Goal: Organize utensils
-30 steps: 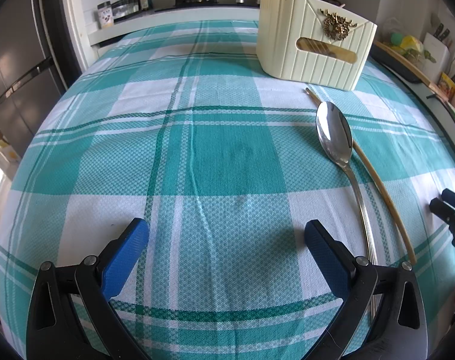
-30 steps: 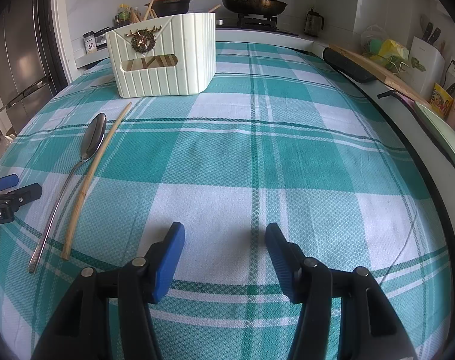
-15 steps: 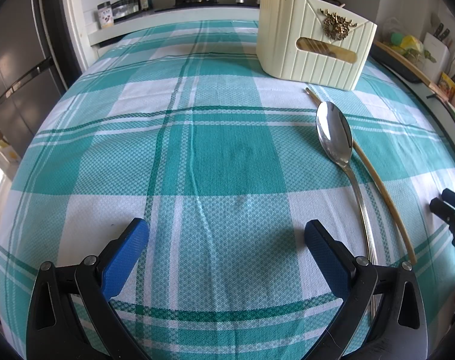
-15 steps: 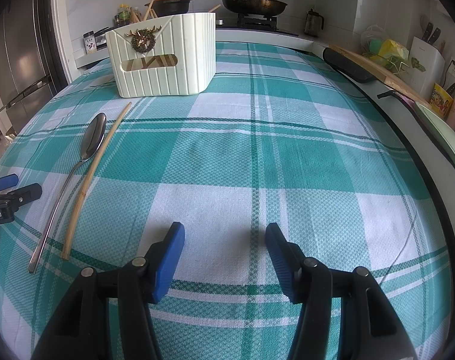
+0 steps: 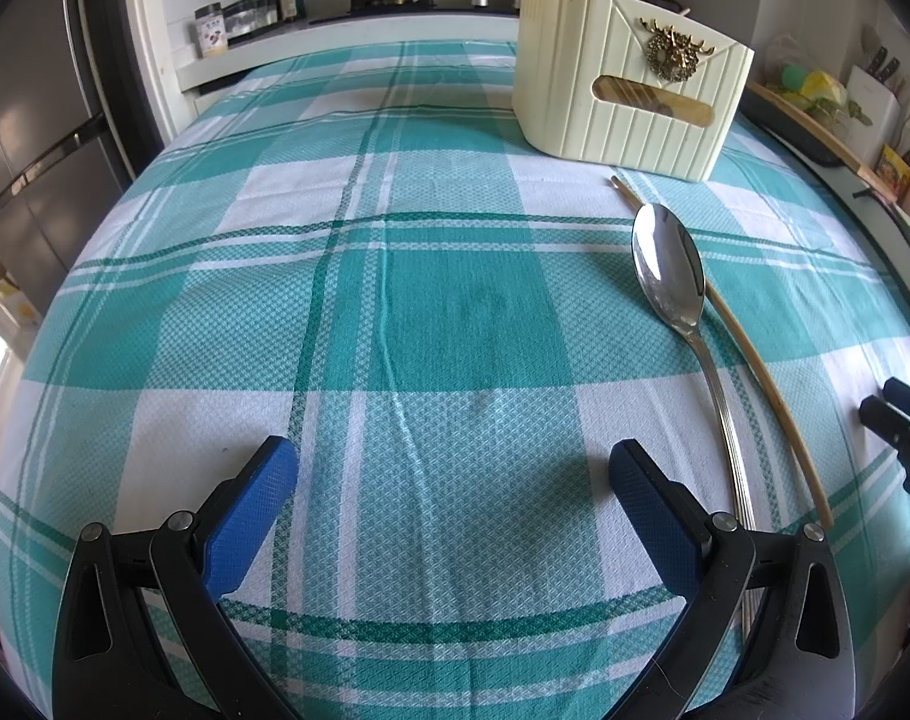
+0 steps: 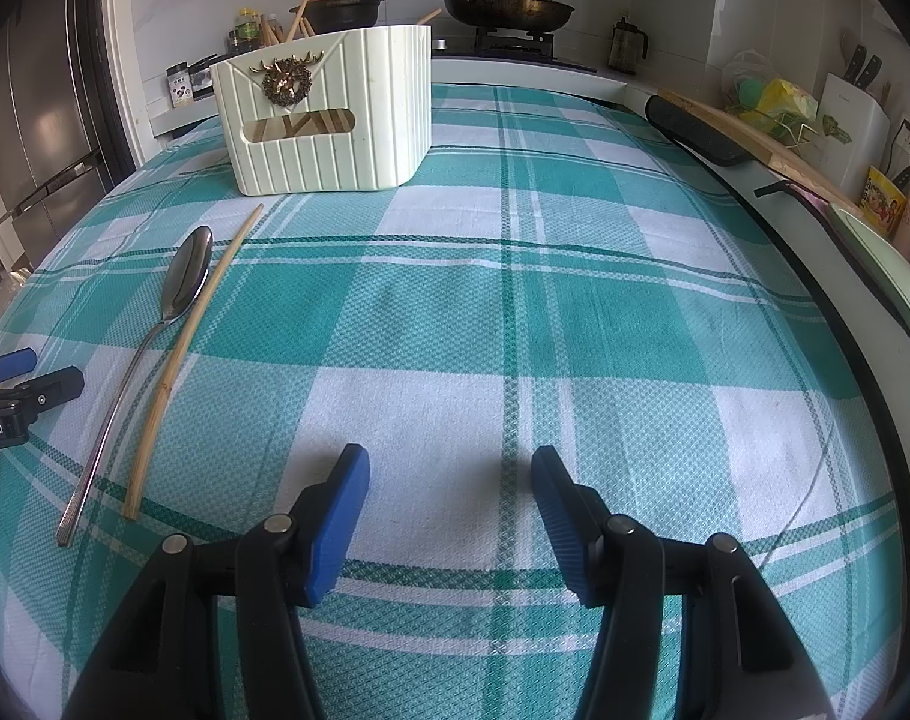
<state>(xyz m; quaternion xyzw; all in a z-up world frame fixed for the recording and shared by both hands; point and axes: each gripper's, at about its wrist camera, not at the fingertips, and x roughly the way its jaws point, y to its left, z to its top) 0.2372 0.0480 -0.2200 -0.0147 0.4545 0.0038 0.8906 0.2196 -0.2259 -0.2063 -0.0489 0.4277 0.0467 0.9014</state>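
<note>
Both grippers are hovering over the checked tablecloth [image 5: 431,312], fingers apart, nothing between them. The left gripper [image 5: 452,483] is sitting just left of the spoon [image 5: 671,276] and chopstick [image 5: 755,360], which are lying side by side. The right gripper [image 6: 449,483] is waiting well right of them, the cream holder [image 6: 326,114] standing beyond.

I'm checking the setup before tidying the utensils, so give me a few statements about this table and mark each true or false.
1. The spoon lies on the checked cloth. True.
2. The chopstick stands inside the cream holder. False: it lies on the cloth beside the spoon.
3. The left gripper is clamped on the spoon. False: its fingers are open, holding nothing.
4. The right gripper is open and empty. True.
</note>
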